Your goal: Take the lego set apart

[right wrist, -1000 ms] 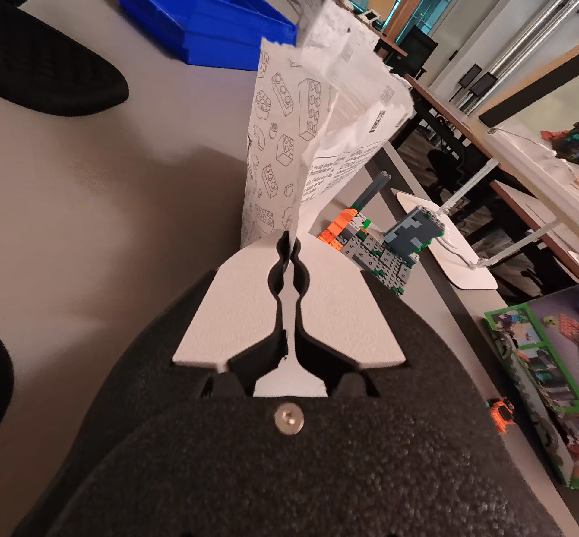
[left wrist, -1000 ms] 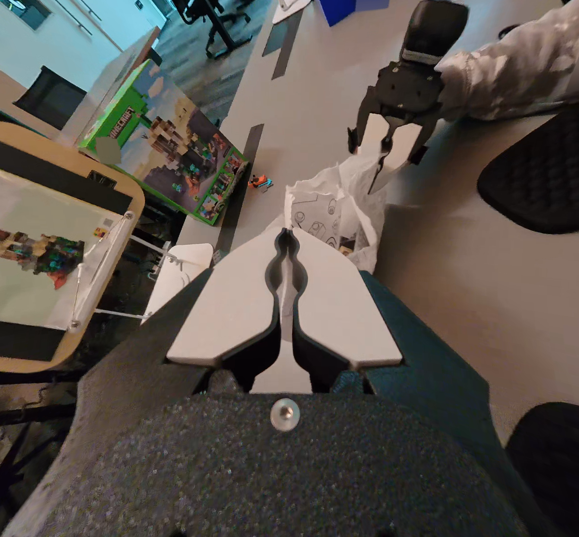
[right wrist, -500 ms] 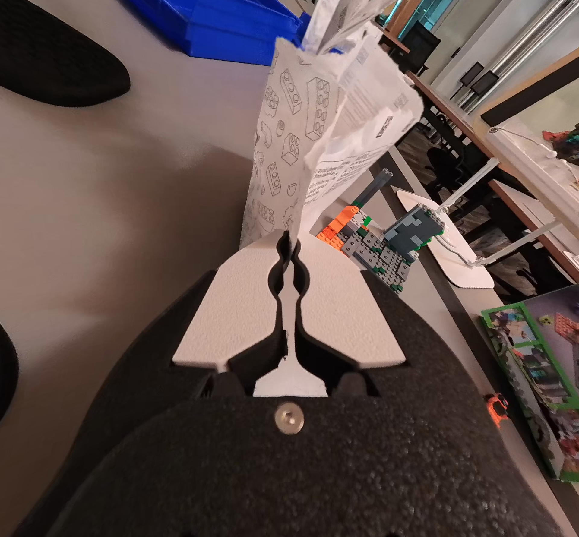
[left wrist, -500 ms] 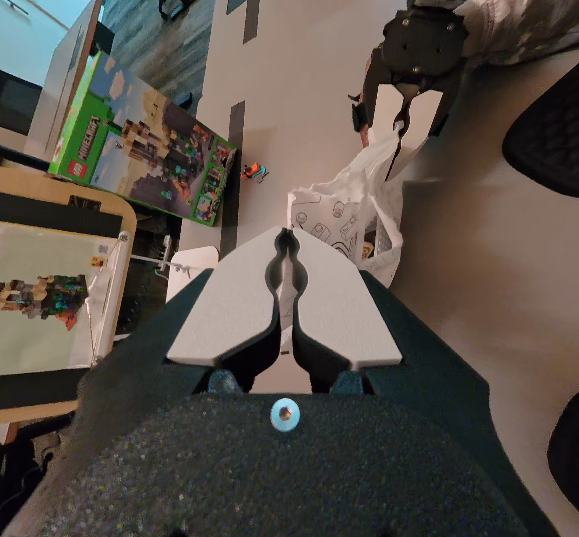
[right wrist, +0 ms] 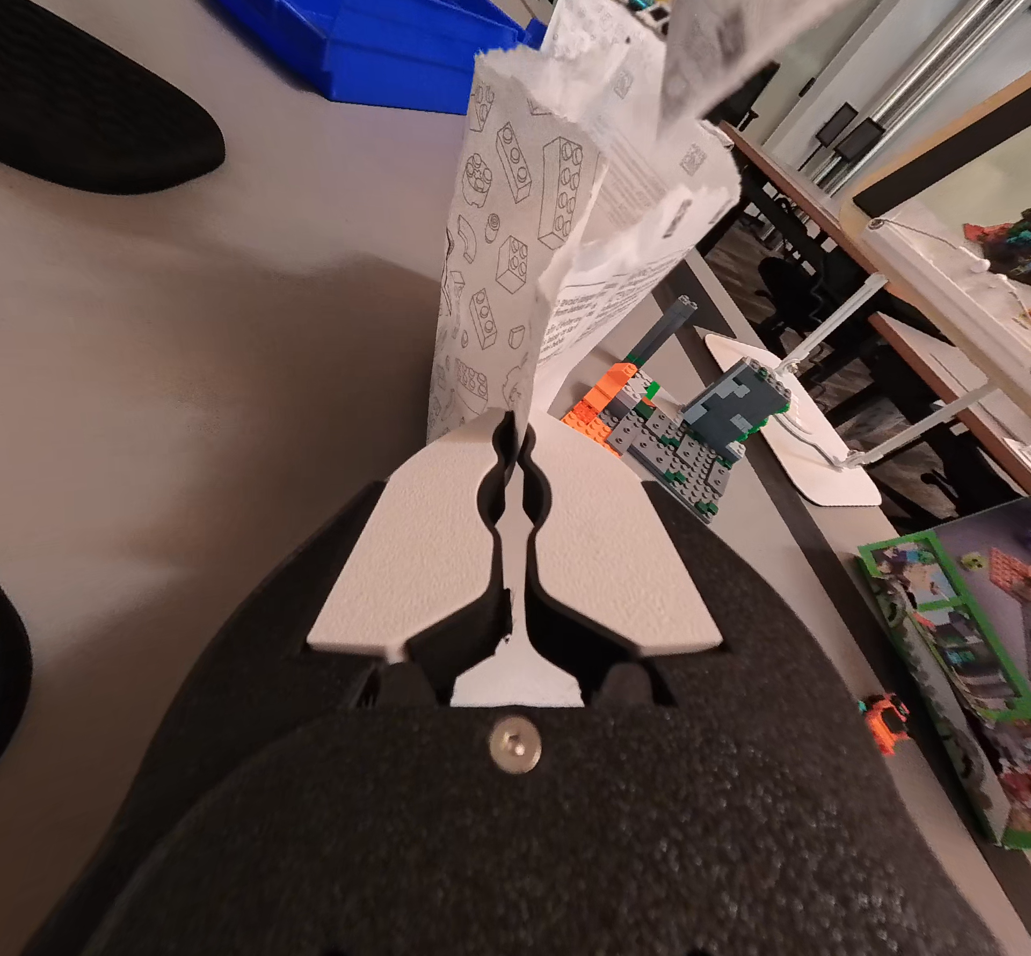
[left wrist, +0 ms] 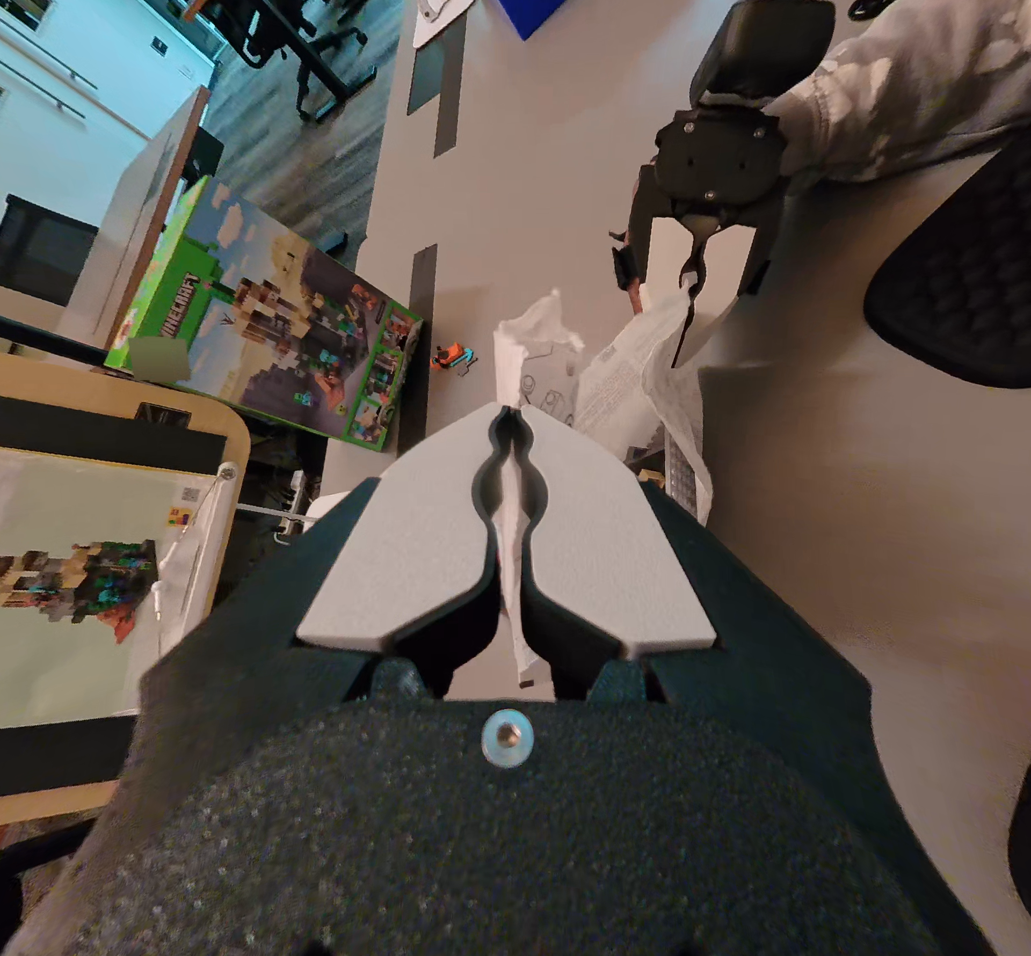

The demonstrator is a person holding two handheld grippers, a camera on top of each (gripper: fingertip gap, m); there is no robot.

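grey table (right wrist: pixel 223 371), lego build (right wrist: pixel 680 438), blue bins (right wrist: pixel 362 31)

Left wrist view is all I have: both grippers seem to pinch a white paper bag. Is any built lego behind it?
Observer: Yes. The right wrist view shows a grey lego build with orange and green bricks on the table, beside the paper bag.
Operator: Is the right gripper touching it?
Observer: No. The right gripper is shut on the bag's edge, clear of the build.
Operator: Anything sticking up from it?
Observer: A thin dark grey column rises at a tilt from its orange end.
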